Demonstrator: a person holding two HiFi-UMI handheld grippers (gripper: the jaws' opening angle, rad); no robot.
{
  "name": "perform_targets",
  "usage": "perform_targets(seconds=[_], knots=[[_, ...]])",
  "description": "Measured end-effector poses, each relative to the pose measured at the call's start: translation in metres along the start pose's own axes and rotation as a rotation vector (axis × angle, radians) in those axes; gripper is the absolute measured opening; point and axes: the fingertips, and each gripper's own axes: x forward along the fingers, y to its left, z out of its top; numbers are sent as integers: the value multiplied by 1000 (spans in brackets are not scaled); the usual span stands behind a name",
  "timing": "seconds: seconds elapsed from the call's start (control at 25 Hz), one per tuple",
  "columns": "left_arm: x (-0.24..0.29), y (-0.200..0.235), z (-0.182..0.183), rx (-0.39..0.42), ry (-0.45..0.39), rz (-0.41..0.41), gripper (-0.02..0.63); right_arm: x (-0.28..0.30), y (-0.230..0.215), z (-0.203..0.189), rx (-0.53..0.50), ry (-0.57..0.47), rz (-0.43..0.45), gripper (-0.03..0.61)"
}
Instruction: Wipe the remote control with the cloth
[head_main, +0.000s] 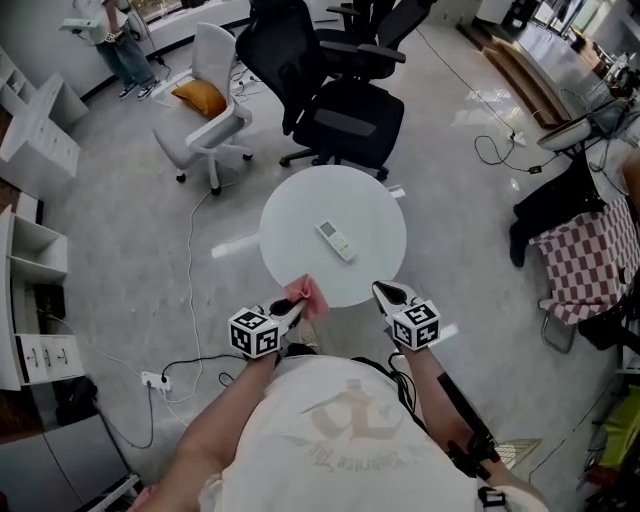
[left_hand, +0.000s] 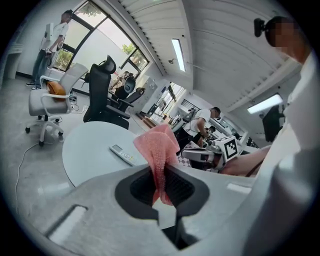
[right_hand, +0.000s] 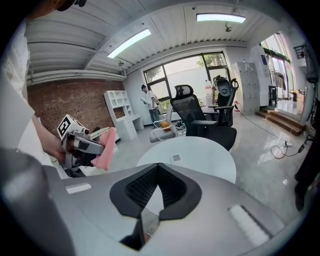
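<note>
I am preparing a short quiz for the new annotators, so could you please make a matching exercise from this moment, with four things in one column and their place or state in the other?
Things
1. cloth
2. remote control
3. right gripper
4. orange cushion

Place or state
A. lying on the round table
B. jaws shut with nothing between them
C. on the seat of the white chair
D. pinched in the jaws of the left gripper

Pairs: 1-D, 2-A, 3-B, 4-C
</note>
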Motion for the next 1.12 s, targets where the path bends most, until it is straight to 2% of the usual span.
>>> perform_targets(seconds=[0.24,0.56,0.88,1.12], knots=[[7,24,17,-5,39,-51,18,25,-4,11,7,56,-40,8],[15,39,24,-5,73,-94,18,49,-11,1,-30,149,-90,8],[41,53,30,-20,123,-91,18,73,-33,-17,-13,213,-91,8],[59,64,32,-9,197,-79,18,105,-50,-38,-21,271,-95,8]])
